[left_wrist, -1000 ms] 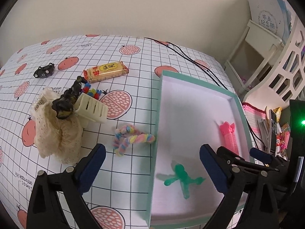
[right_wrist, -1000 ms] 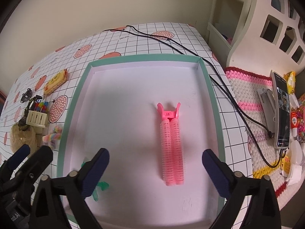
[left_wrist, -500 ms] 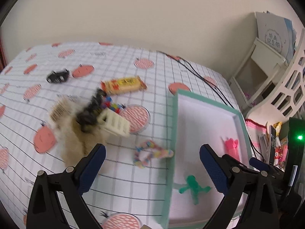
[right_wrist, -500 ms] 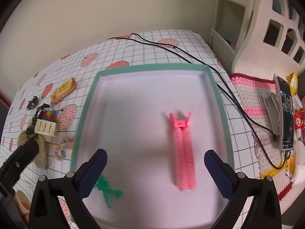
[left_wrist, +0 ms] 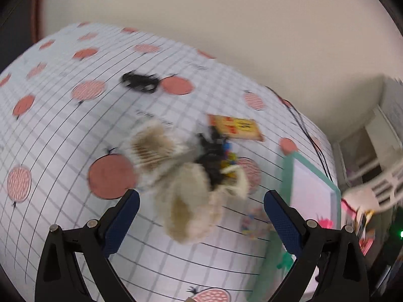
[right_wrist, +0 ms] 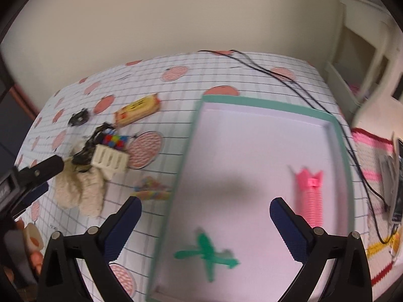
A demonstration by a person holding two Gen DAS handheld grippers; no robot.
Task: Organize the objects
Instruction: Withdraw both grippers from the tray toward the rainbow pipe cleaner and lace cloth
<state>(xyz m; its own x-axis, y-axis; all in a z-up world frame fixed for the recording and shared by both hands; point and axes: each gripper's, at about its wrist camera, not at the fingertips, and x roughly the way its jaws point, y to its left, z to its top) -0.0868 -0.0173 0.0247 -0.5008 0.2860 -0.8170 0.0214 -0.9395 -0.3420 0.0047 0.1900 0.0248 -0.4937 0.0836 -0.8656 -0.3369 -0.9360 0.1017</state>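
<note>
My left gripper (left_wrist: pixel 201 222) is open, hovering over a cream lace cloth (left_wrist: pixel 186 198) heaped with a black hair clip (left_wrist: pixel 212 156) and a cream comb-like clip (right_wrist: pixel 109 159). A yellow snack bar (left_wrist: pixel 235 127) lies behind them, a small black clip (left_wrist: pixel 139 81) farther back. A pastel twisted scrunchie (right_wrist: pixel 151 191) rests beside the teal-rimmed tray (right_wrist: pixel 182 161). Inside the tray lie a pink hair roller clip (right_wrist: pixel 311 196) and a green figure (right_wrist: pixel 207 251). My right gripper (right_wrist: pixel 205 229) is open above the tray's near left part, holding nothing. The left view is motion-blurred.
The checked tablecloth (left_wrist: pixel 63 130) with red fruit prints covers the table. A black cable (right_wrist: pixel 289 80) runs past the tray's far corner. White shelving (right_wrist: pixel 365 58) and a crocheted mat with a phone (right_wrist: pixel 398 183) stand at the right. A hand (right_wrist: pixel 32 251) shows at lower left.
My left gripper swung left from the tray to over the cloth pile. My right gripper also shifted left, so the pink clip now sits at its right and the loose objects came into view.
</note>
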